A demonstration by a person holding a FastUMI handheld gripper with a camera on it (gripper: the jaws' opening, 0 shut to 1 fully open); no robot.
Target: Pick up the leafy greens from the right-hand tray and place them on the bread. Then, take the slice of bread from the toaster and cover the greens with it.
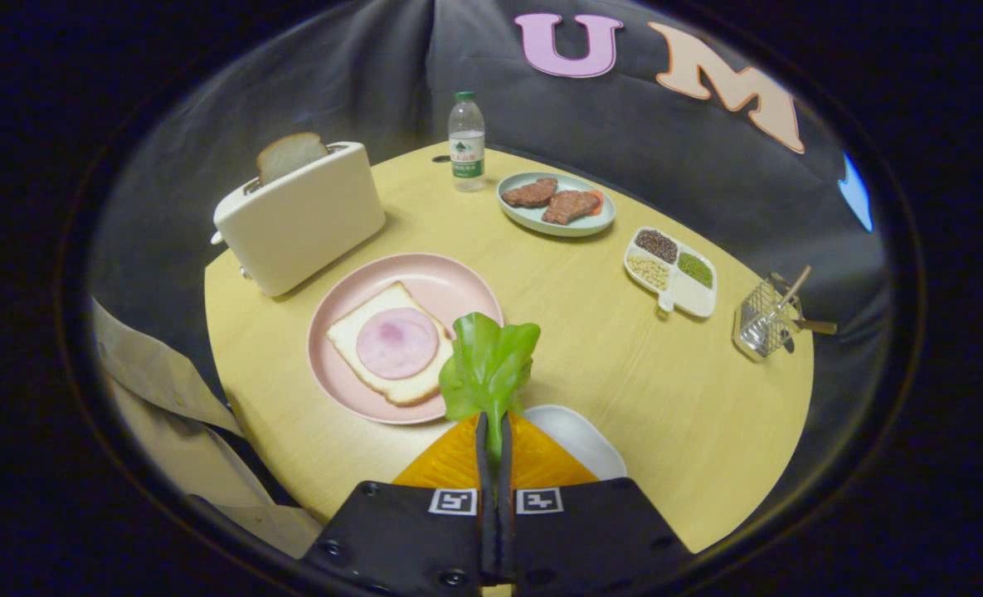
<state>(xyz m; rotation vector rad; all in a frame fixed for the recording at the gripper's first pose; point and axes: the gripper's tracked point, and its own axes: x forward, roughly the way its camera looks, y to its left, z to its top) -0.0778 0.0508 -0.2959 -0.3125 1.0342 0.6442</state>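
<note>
We hold the leafy greens [489,363] in the gripper [493,431]: its two fingers are closed almost together on the stem, and the leaf stands up just ahead of them, above the white tray [578,435]. We judge that the first step is in hand, with the greens lifted but not yet placed. The next move calls for carrying them to the left, over the bread [387,348] with ham on the pink plate [450,282]. The second slice [290,155] waits in the toaster [300,220].
</note>
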